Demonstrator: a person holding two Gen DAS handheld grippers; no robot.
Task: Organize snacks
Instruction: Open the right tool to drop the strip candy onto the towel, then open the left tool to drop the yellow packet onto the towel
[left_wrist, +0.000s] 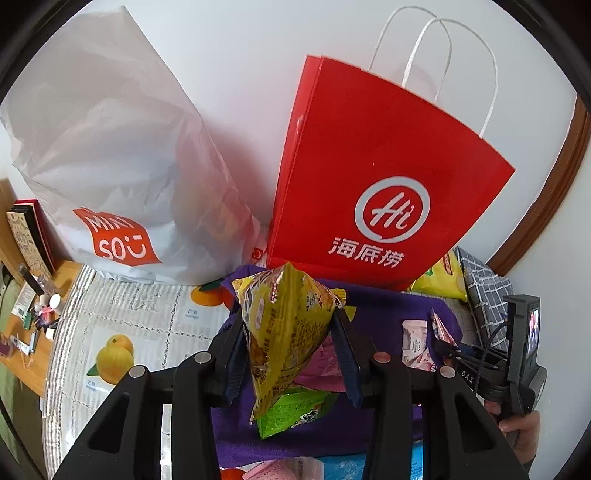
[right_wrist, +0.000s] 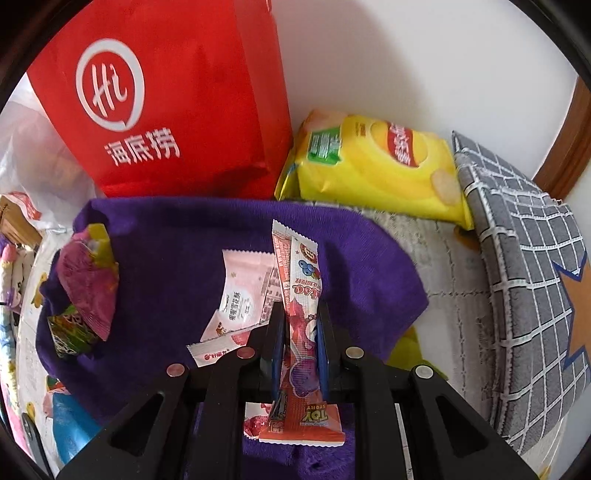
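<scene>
Fingers of the left gripper are clamped on a yellow snack pack, long axis upright, held over the purple cloth. A red-white candy wrapper is pinched upright by the right gripper. The cloth's near edge is cut off; its middle is mostly bare in front of the red bag.

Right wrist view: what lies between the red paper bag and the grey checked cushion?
A yellow chip bag lies there, between the red paper bag and the grey checked cushion, in the right wrist view.

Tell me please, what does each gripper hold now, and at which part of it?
The left gripper holds a yellow snack bag by its two sides, near mid-height. The right gripper is shut on a red candy stick pack, around its lower half.
</scene>
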